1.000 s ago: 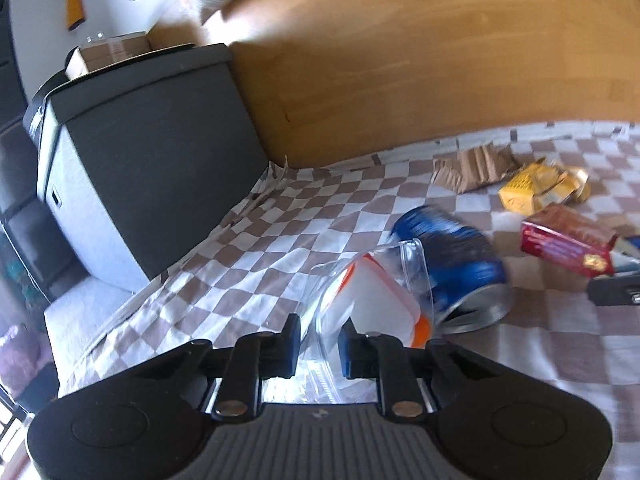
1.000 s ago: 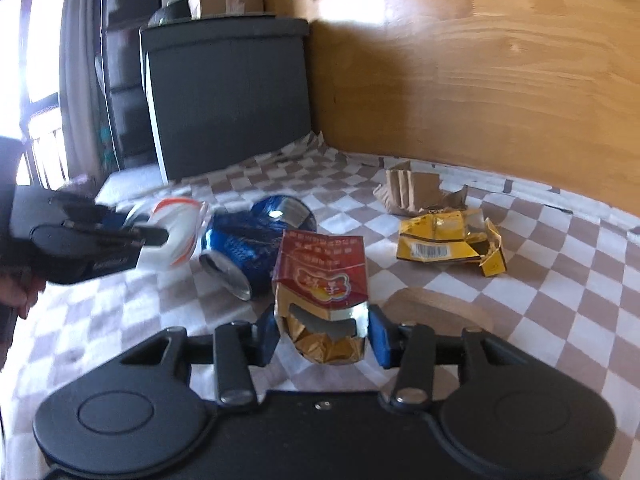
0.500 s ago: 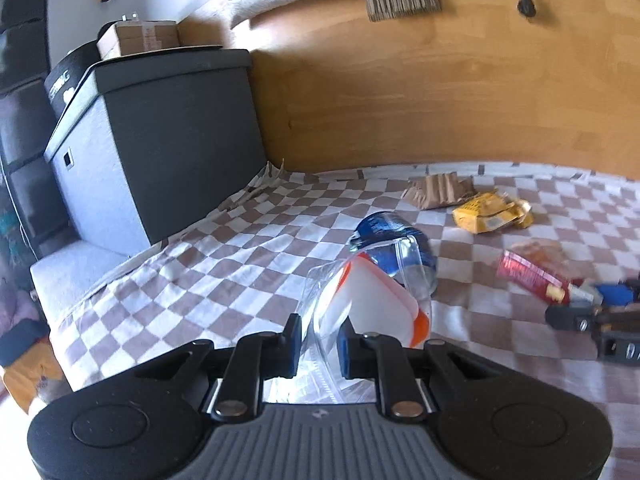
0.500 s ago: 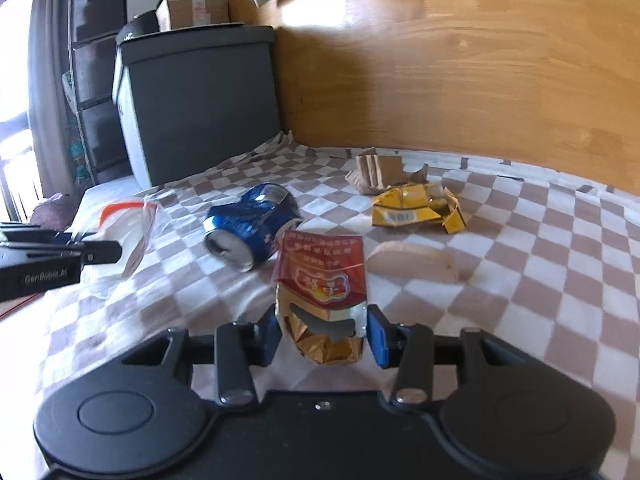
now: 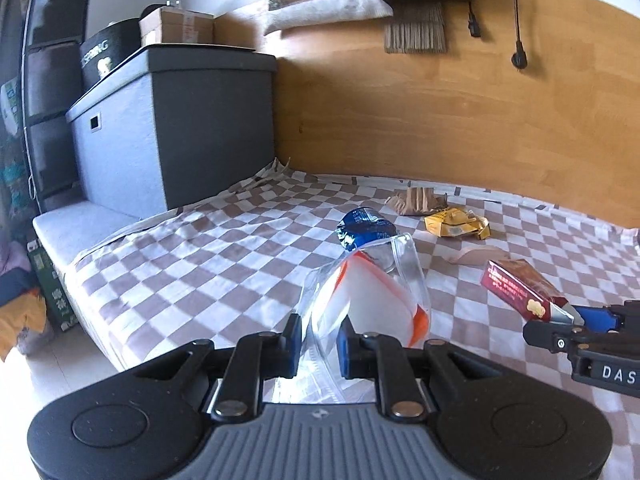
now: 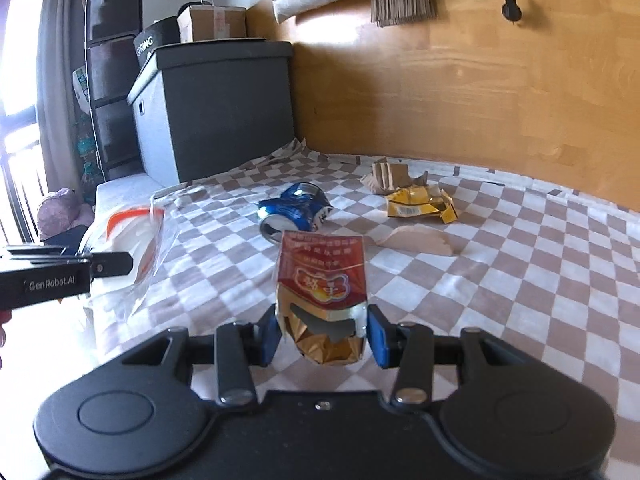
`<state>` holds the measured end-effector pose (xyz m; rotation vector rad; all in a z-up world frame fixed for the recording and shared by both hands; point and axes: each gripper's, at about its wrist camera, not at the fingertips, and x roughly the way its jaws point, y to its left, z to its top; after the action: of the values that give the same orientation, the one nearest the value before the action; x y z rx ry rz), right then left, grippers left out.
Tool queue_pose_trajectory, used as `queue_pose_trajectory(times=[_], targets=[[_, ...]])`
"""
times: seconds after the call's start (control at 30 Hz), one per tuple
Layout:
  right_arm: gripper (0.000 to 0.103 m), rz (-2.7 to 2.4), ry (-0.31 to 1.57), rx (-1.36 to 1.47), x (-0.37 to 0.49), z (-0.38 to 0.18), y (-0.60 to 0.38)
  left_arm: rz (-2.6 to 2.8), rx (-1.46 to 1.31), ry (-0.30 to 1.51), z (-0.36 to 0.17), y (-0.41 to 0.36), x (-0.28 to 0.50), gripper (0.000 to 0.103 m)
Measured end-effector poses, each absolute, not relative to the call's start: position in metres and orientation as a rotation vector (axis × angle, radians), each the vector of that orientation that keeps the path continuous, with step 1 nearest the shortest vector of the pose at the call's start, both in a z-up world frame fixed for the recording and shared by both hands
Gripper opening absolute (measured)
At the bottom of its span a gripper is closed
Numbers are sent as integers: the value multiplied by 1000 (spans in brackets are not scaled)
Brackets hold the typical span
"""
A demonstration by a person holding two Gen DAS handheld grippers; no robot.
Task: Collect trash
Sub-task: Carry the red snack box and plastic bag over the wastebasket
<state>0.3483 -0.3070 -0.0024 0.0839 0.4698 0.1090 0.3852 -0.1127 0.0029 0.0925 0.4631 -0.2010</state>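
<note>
Checkered cloth (image 5: 208, 256) below: fingers (image 6: 269, 338) pinch red packet (image 6: 322, 280).

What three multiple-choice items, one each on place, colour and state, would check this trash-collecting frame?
1. Where does the crushed blue can lie?
A. on the checked cloth
B. on top of the grey storage box
C. inside the clear bag

2. What colour is the flattened carton beside the torn brown cardboard?
A. green
B. yellow
C. white

3. What is the right gripper doing?
A. hanging open with nothing in it
B. gripping the blue can
C. gripping the red snack packet

Answers: 1 A, the can lies on its side on the cloth; 2 B, its printed faces are yellow; 3 C, the packet sits clamped between the gripper's blue pads, while the left gripper holds the bag.
</note>
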Motion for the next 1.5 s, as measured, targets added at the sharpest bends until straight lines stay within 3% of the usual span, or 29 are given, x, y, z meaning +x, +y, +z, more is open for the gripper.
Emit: queue_pose_trajectory(times=[0.83,1.5], targets=[[45,178,482,54,302,10,-206,-120,-30,490,1,-12,312,17],[45,401,671,-94,292,-76,-104,29,-175,719,-109,65,305,17]])
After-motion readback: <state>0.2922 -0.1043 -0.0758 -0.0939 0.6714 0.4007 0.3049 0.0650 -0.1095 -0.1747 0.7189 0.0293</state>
